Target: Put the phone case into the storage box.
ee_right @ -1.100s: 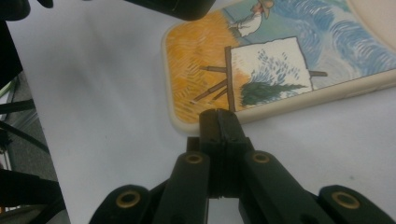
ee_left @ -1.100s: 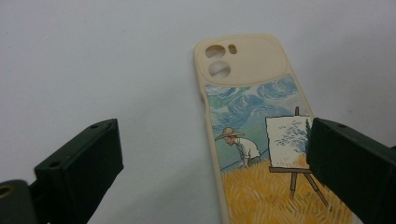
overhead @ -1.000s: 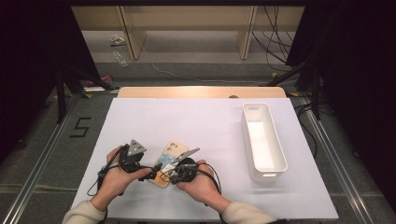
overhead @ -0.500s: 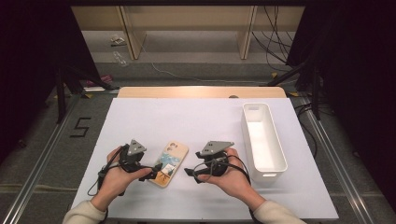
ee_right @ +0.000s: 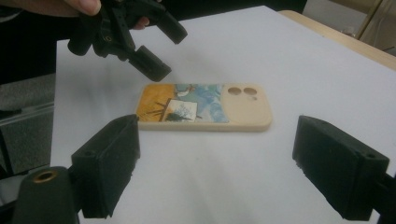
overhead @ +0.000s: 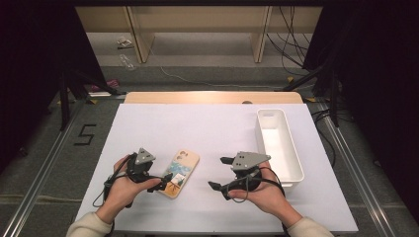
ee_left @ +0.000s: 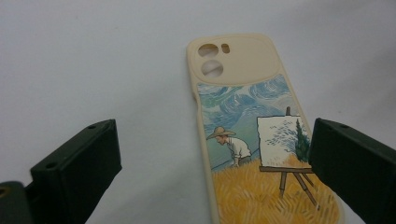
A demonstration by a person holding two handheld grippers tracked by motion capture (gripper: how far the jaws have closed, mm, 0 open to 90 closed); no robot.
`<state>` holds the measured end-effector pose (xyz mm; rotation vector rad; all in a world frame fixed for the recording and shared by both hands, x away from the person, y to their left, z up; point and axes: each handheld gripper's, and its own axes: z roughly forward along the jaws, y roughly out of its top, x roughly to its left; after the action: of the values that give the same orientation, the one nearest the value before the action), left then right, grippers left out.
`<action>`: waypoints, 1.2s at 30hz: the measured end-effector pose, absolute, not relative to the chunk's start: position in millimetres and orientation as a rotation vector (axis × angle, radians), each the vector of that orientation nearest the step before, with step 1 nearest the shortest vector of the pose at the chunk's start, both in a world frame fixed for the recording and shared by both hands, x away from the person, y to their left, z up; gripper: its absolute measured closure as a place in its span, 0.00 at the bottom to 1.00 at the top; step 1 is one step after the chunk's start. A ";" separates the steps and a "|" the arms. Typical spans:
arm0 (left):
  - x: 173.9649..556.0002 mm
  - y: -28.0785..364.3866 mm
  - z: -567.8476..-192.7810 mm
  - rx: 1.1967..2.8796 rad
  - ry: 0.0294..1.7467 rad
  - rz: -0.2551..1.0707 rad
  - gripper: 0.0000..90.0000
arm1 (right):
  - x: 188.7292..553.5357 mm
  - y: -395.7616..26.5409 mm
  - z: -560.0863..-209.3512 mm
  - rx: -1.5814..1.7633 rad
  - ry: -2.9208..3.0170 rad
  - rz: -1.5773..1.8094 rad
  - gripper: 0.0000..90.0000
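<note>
With both hand-held grippers, left (overhead: 165, 178) and right (overhead: 221, 173), wide open and empty, the flat phone case (overhead: 179, 173) could skid across the surface (overhead: 207, 128).

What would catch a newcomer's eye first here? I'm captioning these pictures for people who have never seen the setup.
The painted phone case, cream with a scene of a painter at an easel, lies flat near the table's front, left of centre. The left gripper hovers at its near end with jaws open, and the right gripper is open beside it. A long white tray sits empty at the right.
</note>
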<state>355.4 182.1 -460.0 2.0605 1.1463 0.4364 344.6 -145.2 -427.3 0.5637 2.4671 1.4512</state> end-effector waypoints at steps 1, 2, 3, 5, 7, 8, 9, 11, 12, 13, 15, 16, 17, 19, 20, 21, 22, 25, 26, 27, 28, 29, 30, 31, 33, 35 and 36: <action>355.4 181.8 -459.9 2.061 1.146 0.433 0.02 | 344.6 -147.9 -427.2 0.561 2.459 1.455 0.18; 355.4 181.5 -459.7 2.060 1.148 0.428 0.01 | 344.3 -150.4 -427.1 0.565 2.455 1.456 0.18; 355.4 181.2 -459.7 2.060 1.152 0.423 0.00 | 343.8 -155.0 -427.3 0.572 2.446 1.460 0.18; 355.3 180.4 -459.7 2.060 1.156 0.413 0.00 | 343.3 -158.7 -428.0 0.587 2.430 1.469 0.18; 355.3 178.9 -459.4 2.052 1.176 0.401 0.00 | 343.4 -161.5 -428.7 0.600 2.423 1.467 0.18; 355.2 178.0 -459.2 2.053 1.179 0.394 0.00 | 343.5 -162.5 -428.9 0.608 2.420 1.464 0.18; 354.8 176.5 -459.2 2.052 1.180 0.390 0.00 | 343.7 -163.3 -429.1 0.615 2.415 1.466 0.18; 354.1 173.6 -459.0 2.065 1.187 0.398 0.00 | 343.7 -164.0 -429.1 0.622 2.412 1.468 0.18; 354.0 172.1 -459.0 2.067 1.192 0.397 0.00 | 343.8 -164.4 -428.9 0.627 2.409 1.469 0.18; 354.0 170.4 -458.9 2.066 1.199 0.400 0.00 | 344.0 -164.7 -428.7 0.629 2.404 1.469 0.18; 354.5 167.2 -459.2 2.077 1.206 0.404 0.00 | 344.0 -165.0 -427.9 0.631 2.396 1.475 0.18; 354.8 165.0 -459.8 2.081 1.203 0.399 0.00 | 343.9 -165.1 -427.5 0.633 2.394 1.477 0.18; 354.9 163.8 -460.2 2.086 1.201 0.396 0.00 | 343.7 -165.3 -427.2 0.635 2.393 1.474 0.18; 355.0 159.4 -461.8 2.107 1.193 0.386 0.01 | 344.0 -165.6 -427.8 0.635 2.392 1.476 0.18; 355.0 159.4 -461.8 2.107 1.193 0.386 0.01 | 344.0 -165.6 -427.8 0.635 2.392 1.476 0.18; 355.2 157.9 -462.5 2.107 1.199 0.382 0.01 | 344.4 -165.8 -428.5 0.642 2.392 1.472 0.18; 355.8 156.9 -462.8 2.117 1.201 0.381 0.01 | 344.6 -165.9 -428.8 0.644 2.393 1.472 0.17; 357.6 153.5 -465.0 2.131 1.222 0.374 0.01 | 344.8 -166.1 -429.1 0.646 2.391 1.469 0.18; 358.1 152.2 -466.3 2.139 1.230 0.366 0.01 | 344.9 -166.4 -429.0 0.649 2.389 1.473 0.17; 358.8 150.4 -470.0 2.155 1.234 0.343 0.01 | 345.1 -166.7 -429.1 0.647 2.387 1.475 0.17; 358.8 150.4 -470.0 2.155 1.234 0.343 0.01 | 345.1 -166.7 -429.1 0.647 2.387 1.475 0.17; 359.1 149.8 -471.6 2.162 1.240 0.330 0.01 | 345.4 -167.5 -429.5 0.654 2.383 1.477 0.17; 359.6 149.3 -472.8 2.166 1.244 0.323 0.01 | 345.4 -168.0 -429.7 0.659 2.381 1.479 0.17; 360.1 148.9 -473.3 2.171 1.245 0.326 0.01 | 345.4 -168.0 -429.7 0.659 2.381 1.479 0.17; 360.9 147.5 -473.5 2.172 1.252 0.334 0.01 | 345.6 -169.3 -429.8 0.664 2.380 1.475 0.17; 361.6 145.3 -474.4 2.183 1.257 0.335 0.02 | 345.6 -170.5 -429.6 0.670 2.375 1.477 0.17; 362.0 144.3 -475.0 2.191 1.265 0.334 0.02 | 345.4 -170.6 -429.5 0.672 2.374 1.478 0.17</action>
<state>362.0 144.3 -475.0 2.1911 1.2650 0.3339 345.4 -170.6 -429.5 0.6722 2.3737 1.4776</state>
